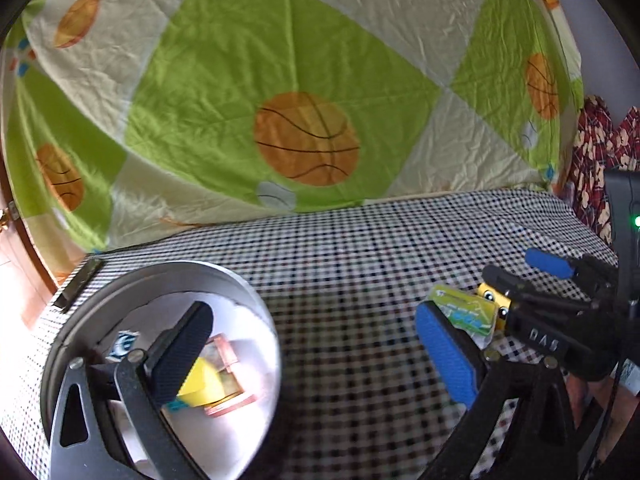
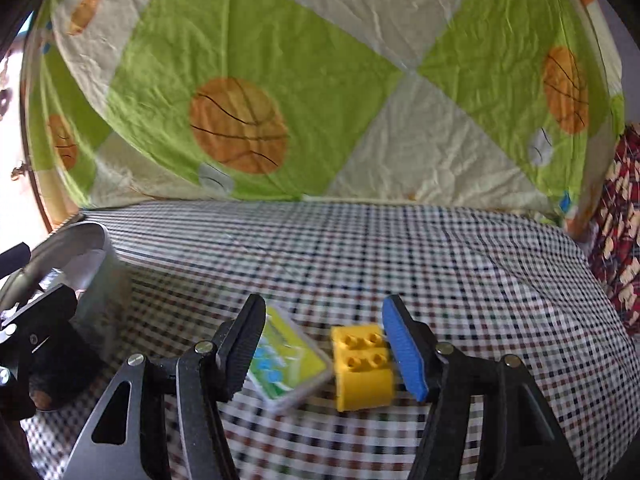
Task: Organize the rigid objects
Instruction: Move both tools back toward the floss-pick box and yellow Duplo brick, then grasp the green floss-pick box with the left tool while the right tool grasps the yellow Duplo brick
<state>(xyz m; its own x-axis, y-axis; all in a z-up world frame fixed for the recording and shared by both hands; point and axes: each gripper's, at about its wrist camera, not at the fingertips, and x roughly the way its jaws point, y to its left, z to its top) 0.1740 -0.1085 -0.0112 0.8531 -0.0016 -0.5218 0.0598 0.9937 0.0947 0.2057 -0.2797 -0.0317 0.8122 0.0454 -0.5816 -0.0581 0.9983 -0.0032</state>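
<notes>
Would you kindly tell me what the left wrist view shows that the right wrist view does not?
Only the left wrist view looks into the bowl, where a yellow piece and a pinkish box lie. Only the right wrist view shows the studs on top of the brick. Both show the bowl, the brick, the card beside it, the checked cloth and the open right gripper around them.

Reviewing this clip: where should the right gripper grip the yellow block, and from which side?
Grip the yellow block across its two flat side walls, coming down from above and the near side. It sits studs-up beside the card, already between the right gripper's open fingers.
</notes>
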